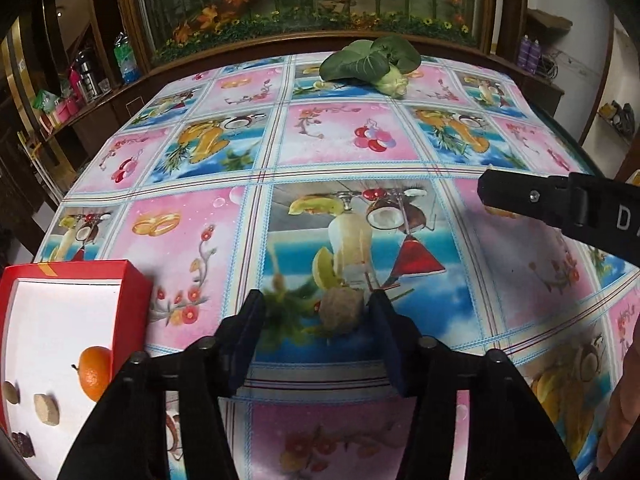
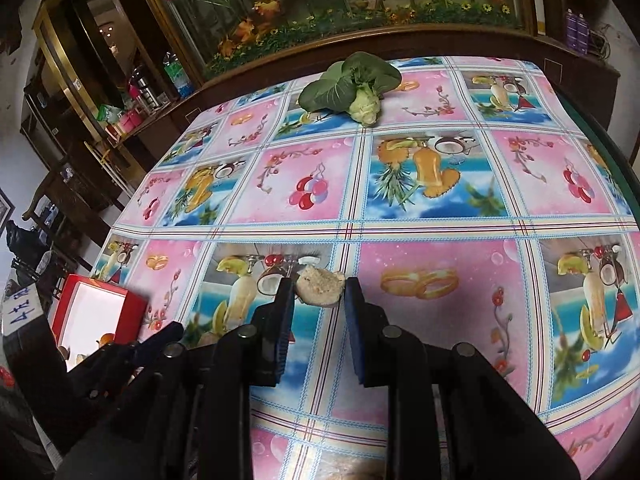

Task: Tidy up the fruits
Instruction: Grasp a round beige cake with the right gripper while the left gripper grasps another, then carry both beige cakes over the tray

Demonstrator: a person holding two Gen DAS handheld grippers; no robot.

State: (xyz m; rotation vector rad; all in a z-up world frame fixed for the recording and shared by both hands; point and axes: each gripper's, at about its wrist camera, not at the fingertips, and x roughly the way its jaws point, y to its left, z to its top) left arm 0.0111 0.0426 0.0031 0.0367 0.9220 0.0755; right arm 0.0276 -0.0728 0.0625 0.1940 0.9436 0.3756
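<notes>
At the lower left of the left wrist view, an orange (image 1: 95,376) is lying in the red box (image 1: 134,280); a brown piece (image 2: 320,289) is being held by the right hand-held gripper (image 2: 320,292), while the left hand-held gripper (image 1: 316,320) is hanging wide and empty.

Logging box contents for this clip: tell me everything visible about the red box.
The red box is a shallow open tray, cardboard by its look, red outside and white inside, with an orange tape scrap on its far rim. It sits flat at the table's left edge, holding a tangerine against its right wall and several small brownish pieces.
</notes>
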